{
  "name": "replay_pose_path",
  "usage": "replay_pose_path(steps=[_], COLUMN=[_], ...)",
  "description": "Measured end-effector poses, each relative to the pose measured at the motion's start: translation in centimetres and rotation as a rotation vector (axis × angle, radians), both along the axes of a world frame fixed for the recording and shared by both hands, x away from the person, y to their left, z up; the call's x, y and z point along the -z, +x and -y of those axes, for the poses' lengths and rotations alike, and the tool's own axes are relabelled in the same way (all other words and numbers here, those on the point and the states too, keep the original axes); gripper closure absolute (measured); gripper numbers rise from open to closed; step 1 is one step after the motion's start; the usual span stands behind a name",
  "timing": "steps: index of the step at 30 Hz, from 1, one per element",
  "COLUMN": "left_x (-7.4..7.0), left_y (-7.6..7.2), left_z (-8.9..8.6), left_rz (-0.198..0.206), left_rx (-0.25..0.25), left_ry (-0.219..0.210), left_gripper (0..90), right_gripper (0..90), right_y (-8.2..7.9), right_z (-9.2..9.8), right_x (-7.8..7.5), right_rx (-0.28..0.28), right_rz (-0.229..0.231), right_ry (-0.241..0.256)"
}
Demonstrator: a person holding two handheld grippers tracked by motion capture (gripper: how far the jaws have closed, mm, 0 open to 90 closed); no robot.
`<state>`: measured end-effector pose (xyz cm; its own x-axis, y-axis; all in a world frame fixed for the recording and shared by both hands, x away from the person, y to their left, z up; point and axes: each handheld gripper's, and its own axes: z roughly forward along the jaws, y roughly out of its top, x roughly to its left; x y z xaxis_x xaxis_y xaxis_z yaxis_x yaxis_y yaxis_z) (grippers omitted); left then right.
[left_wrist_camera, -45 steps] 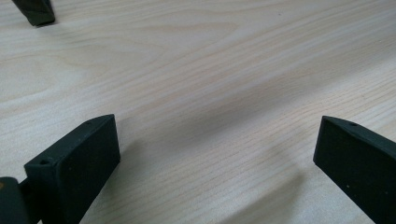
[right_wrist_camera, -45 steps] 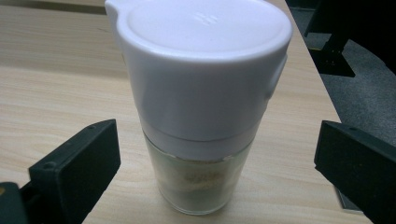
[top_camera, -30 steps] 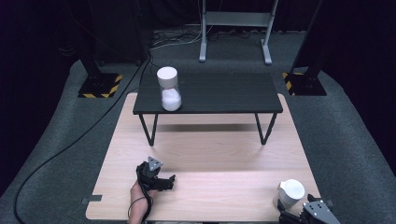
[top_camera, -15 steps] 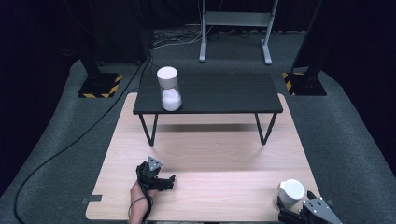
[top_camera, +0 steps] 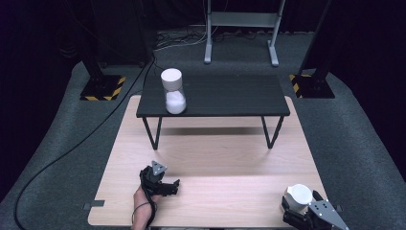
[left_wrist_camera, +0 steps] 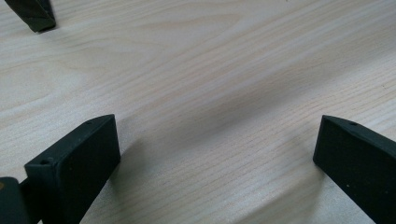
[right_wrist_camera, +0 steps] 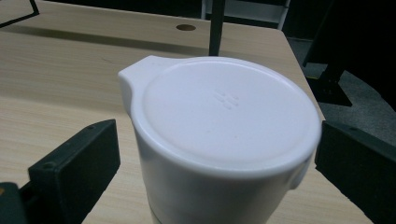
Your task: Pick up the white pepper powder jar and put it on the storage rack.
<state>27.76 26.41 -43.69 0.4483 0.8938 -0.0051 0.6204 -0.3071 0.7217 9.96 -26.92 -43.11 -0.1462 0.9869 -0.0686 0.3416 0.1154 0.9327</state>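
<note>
High view records a light wooden table (top_camera: 215,158) carrying a low black table (top_camera: 220,96) toward 12 o'clock, with a white-lidded jar (top_camera: 173,91) standing upright at that black table's 9 o'clock end. At the wooden table's 5 o'clock corner, the white lidded container (top_camera: 299,196) stands upright between the jaws of the right gripper (top_camera: 311,215); right gripper view shows those jaws spread to either side of the container (right_wrist_camera: 219,135), left jaw apart from its wall, right jaw's contact undeterminable. Left gripper (top_camera: 160,179) rests at 7 o'clock on the wooden table, well apart from the container, jaws released over bare wood.
</note>
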Motion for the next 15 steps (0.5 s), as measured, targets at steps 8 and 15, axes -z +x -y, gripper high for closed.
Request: replay_pose_path(steps=[8,15], left_x=[0.0,0.0], left_y=[0.0,0.0], left_z=[0.0,0.0], left_rz=[0.0,0.0], left_rx=[-0.002,-0.003], left_ry=[0.0,0.0], left_gripper=[0.3,0.3], right_gripper=[0.0,0.0], right_y=[0.5,0.8], right_z=[0.8,1.2], right_x=[0.6,1.7], right_rx=[-0.05,-0.042], right_rz=[-0.016,-0.05], right_ry=[-0.007,0.018])
